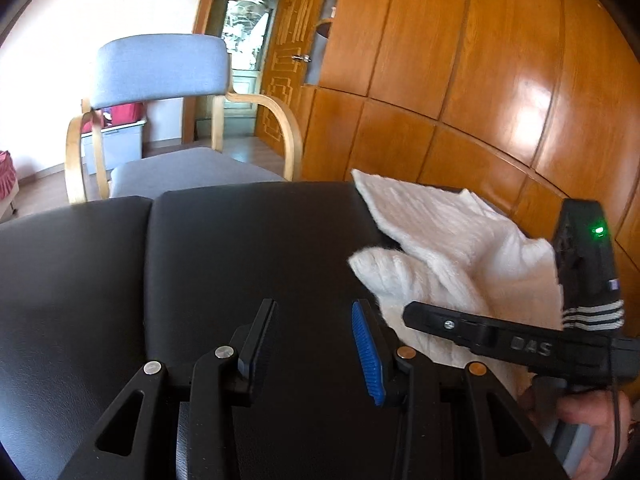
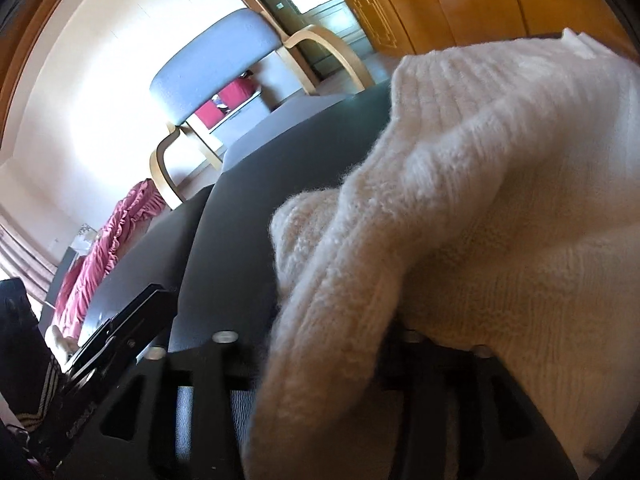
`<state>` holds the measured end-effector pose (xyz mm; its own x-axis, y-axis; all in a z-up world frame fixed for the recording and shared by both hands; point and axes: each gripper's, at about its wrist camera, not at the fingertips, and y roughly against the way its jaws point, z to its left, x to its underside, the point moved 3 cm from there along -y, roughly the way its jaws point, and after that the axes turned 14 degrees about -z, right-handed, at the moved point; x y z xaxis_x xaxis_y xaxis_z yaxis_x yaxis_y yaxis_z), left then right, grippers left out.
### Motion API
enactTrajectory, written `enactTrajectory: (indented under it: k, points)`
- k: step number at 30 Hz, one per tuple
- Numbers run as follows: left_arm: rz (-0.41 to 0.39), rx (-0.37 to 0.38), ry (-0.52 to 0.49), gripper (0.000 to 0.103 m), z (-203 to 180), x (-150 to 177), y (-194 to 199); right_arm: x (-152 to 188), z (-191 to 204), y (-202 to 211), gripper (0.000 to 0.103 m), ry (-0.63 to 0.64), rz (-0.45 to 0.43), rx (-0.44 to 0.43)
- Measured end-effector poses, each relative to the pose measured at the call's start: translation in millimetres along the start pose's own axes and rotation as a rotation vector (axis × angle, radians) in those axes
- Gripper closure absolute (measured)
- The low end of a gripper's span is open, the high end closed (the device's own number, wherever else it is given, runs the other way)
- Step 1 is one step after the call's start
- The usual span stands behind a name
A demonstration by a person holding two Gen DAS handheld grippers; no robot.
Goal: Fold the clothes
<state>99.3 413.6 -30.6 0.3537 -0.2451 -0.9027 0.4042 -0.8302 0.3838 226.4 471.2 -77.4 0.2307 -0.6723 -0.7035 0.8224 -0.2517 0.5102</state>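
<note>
Here, your left gripper [image 1: 316, 344] stands with its jaws apart and nothing between them, hovering over the black padded table [image 1: 224, 248]. Your right gripper [image 2: 316, 344] is buried under knit — a sleeve drapes over its fingers, so I cannot tell whether it pinches or gapes. The white sweater [image 1: 452, 248] lies bunched on the table's right side, just beside the left gripper. It looks soft, thick and limp — likely to sag and stretch, not slip. Take it by a ribbed cuff or hem edge. Beyond the table stands a grey chair [image 1: 160, 72].
</note>
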Motion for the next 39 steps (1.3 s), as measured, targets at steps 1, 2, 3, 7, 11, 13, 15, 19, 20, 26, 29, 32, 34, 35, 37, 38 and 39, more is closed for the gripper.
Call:
enactTrajectory:
  k: [1, 2, 3, 7, 11, 13, 15, 19, 20, 26, 29, 32, 34, 35, 37, 38, 39]
  points:
    - [0.009, 0.014, -0.012, 0.064, -6.1, 1.3, -0.7, -0.2, 0.0, 6.9, 0.044, 0.011, -0.005, 0.020]
    - [0.012, 0.032, -0.028, 0.064, -14.1, 1.4, -0.5, -0.4, -0.1, 17.3, 0.043, 0.032, -0.022, 0.042]
    - [0.016, 0.050, -0.044, 0.064, -22.1, 1.4, -0.3, -0.1, 0.2, 30.1, 0.042, 0.060, -0.048, 0.068]
    - [0.031, 0.139, -0.131, 0.064, -62.4, 1.7, 0.3, -11.3, -23.5, 81.7, 0.025, 0.119, -0.189, 0.231]
    - [0.067, 0.203, -0.214, 0.064, -98.8, -1.0, -6.5, -24.5, -59.6, 105.5, 0.020, 0.177, -0.270, 0.484]
    - [0.087, 0.183, -0.270, 0.064, -109.3, 0.3, -17.4, -26.9, -76.1, 104.0, 0.020, 0.191, -0.242, 0.548]
    - [0.116, 0.150, -0.324, 0.064, -116.9, 4.0, -32.1, -26.3, -92.7, 99.5, 0.020, 0.188, -0.198, 0.574]
    - [0.210, 0.103, -0.365, 0.064, -119.9, 19.2, -61.9, -13.0, -118.3, 94.7, 0.020, 0.178, -0.125, 0.607]
    - [0.224, 0.094, -0.368, 0.061, -119.2, 23.4, -67.1, -10.1, -122.1, 96.5, 0.019, 0.170, -0.108, 0.602]
    - [0.242, 0.017, -0.334, 0.023, -112.5, 29.0, -80.8, -13.3, -124.2, 89.4, 0.011, 0.168, -0.091, 0.576]
    - [0.319, 0.038, -0.152, 0.015, -91.8, 30.3, -96.5, -14.2, -124.3, 85.3, 0.009, 0.186, -0.084, 0.583]
    - [0.310, 0.066, -0.203, 0.024, -96.2, 30.7, -96.8, -14.9, -127.5, 84.0, 0.009, 0.177, -0.084, 0.574]
    - [0.308, 0.146, -0.230, 0.055, -106.9, 31.3, -91.6, -11.2, -128.2, 84.8, 0.008, 0.184, -0.077, 0.569]
    - [0.306, 0.157, -0.253, 0.065, -112.3, 31.9, -90.1, -11.1, -126.9, 83.9, 0.009, 0.191, -0.073, 0.564]
    - [0.302, 0.172, -0.268, 0.075, -110.1, 31.4, -85.8, -11.4, -123.8, 82.5, 0.019, 0.212, -0.072, 0.536]
    - [0.299, 0.180, -0.275, 0.078, -108.8, 31.1, -83.6, -12.4, -122.2, 82.4, 0.024, 0.225, -0.075, 0.509]
    - [0.297, 0.188, -0.283, 0.081, -107.6, 30.8, -81.4, -12.9, -121.0, 81.8, 0.031, 0.233, -0.078, 0.488]
